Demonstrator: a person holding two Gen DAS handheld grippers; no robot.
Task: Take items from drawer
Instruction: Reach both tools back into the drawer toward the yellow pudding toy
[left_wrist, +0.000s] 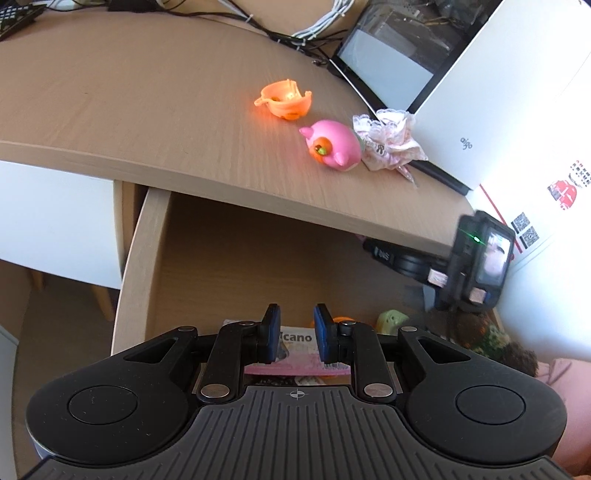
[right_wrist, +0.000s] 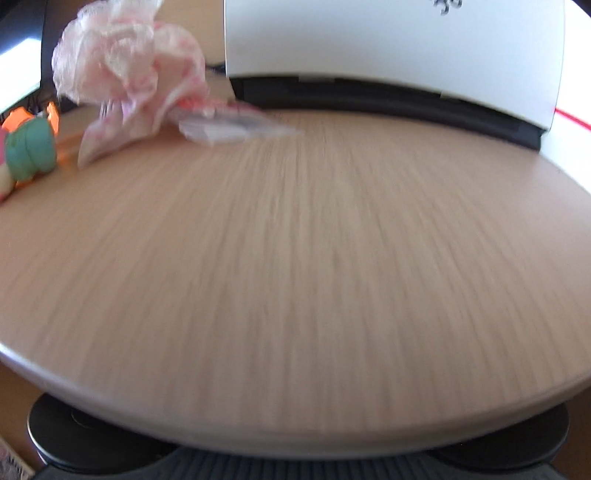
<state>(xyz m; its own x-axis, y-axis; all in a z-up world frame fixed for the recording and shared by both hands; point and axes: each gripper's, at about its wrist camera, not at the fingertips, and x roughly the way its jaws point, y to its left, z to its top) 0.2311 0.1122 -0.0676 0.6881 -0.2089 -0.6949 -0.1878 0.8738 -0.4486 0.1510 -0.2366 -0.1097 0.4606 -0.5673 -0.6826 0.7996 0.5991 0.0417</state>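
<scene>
L gripper (left_wrist: 296, 334) sits over the open drawer (left_wrist: 140, 266), pads apart w/ a clear gap, nothing between them. Below the pads, at the drawer's front edge: a printed packet (left_wrist: 297, 338) w/ a pink packet (left_wrist: 295, 369) under it; a bit of orange just behind the R pad, can't tell what. Toward the drawer's front-right corner: a pale green figure (left_wrist: 392, 320) and a dark fuzzy item (left_wrist: 491, 341), partly hidden. R gripper (left_wrist: 476, 266) is seen from the L cam at the drawer's right side, just under the desk (left_wrist: 129, 103) edge; its fingers are out of sight under the desktop, and in its own cam they're also blocked by the desk edge (right_wrist: 295, 424), so jaw state can't be told. That view is motion-blurred. On the desk, toward its right edge: orange toy (left_wrist: 284, 100), pink toy (left_wrist: 332, 144) just beside it, and a pink lace bundle (left_wrist: 388, 138) touching the pink toy, next to a white box (left_wrist: 498, 110). Monitor (left_wrist: 388, 66) and cables (left_wrist: 295, 33) at the far edge.
</scene>
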